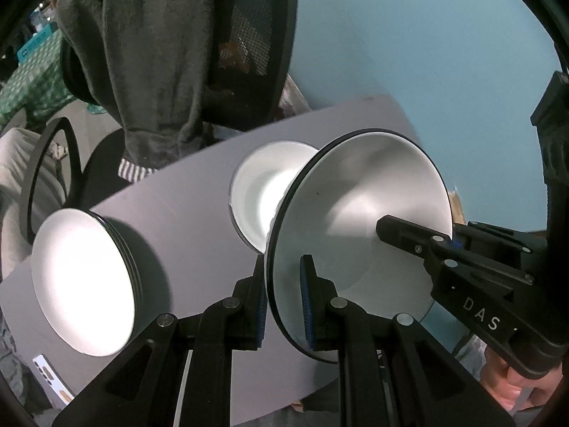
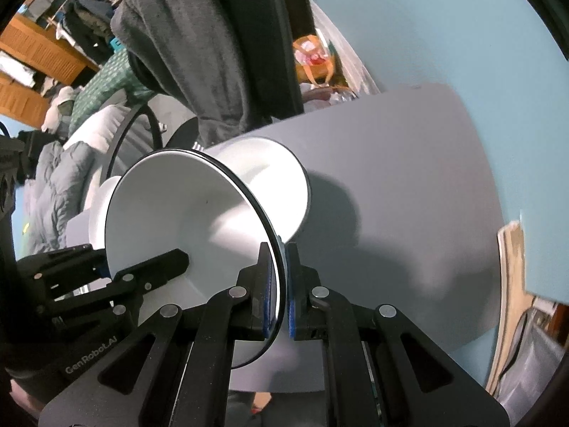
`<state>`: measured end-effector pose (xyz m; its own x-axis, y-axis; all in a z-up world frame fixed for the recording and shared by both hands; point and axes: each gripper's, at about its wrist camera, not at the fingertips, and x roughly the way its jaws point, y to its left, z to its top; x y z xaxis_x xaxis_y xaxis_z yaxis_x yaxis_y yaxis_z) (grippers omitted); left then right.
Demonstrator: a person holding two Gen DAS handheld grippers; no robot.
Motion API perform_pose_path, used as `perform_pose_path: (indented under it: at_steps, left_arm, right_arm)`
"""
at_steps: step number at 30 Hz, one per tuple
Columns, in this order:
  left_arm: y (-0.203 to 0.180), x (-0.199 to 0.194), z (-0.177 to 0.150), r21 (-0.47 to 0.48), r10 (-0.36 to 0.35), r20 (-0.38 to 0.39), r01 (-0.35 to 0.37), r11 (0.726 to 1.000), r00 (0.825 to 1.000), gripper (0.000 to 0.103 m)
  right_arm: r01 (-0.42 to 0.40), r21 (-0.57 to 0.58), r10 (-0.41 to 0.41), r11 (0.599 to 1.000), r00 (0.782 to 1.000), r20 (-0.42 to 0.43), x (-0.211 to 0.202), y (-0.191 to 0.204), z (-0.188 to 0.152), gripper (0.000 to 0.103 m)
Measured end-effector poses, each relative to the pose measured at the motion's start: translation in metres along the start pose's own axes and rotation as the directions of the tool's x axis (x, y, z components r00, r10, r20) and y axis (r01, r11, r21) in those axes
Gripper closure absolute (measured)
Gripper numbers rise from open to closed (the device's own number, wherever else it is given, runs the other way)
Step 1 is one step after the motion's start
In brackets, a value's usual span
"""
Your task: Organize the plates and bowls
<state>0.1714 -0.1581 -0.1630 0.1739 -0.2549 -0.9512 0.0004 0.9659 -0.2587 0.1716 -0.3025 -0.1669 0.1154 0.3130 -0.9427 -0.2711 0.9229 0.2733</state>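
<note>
A deep white plate [image 1: 355, 220] with a black rim hangs tilted above the grey table [image 1: 177, 195], held from two sides. My left gripper [image 1: 283, 270] is shut on its near rim, blue pads pressing both faces. My right gripper [image 1: 394, 231] is shut on the opposite rim, one finger lying inside the plate. In the right wrist view the right gripper [image 2: 281, 259] clamps the plate [image 2: 185, 213] and the left gripper [image 2: 174, 263] reaches in from the left. A white bowl [image 1: 263, 185] [image 2: 281, 178] sits on the table behind the plate. A stack of plates [image 1: 81, 277] stands on the left.
An office chair with a grey garment [image 1: 160, 53] draped over it stands beyond the table's far edge. A phone [image 1: 49, 373] lies at the near left corner. A person's hand [image 1: 515, 388] holds the right gripper. Cardboard [image 2: 512, 256] leans at the table's right side.
</note>
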Motion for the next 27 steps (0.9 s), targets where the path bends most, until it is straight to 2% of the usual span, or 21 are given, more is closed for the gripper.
perform_pose_path:
  at_steps: [8,14,22,27]
  left_arm:
    - [0.017,0.012,0.019,-0.051,0.014,-0.003,-0.015,0.999,1.000,0.087]
    - [0.024,0.033,0.031,-0.087,0.042,-0.040,-0.045,0.995,0.998,0.087]
    - [0.021,0.049,0.036,-0.101,0.072,-0.079,-0.079,0.992,0.994,0.087]
    - [0.017,0.055,0.035,-0.076,0.094,-0.086,-0.100,0.992,0.992,0.087]
  right_arm:
    - [-0.009,-0.031,0.009,0.999,1.000,-0.017,0.012,0.009,0.028,0.096]
    - [-0.019,-0.037,0.017,0.999,0.998,-0.055,0.030,0.007,0.041,0.096]
    - [-0.041,-0.017,0.039,0.999,0.994,-0.102,0.049,-0.004,0.049,0.096]
    - [-0.039,-0.016,0.036,0.999,0.993,-0.116,0.055,-0.010,0.048,0.096]
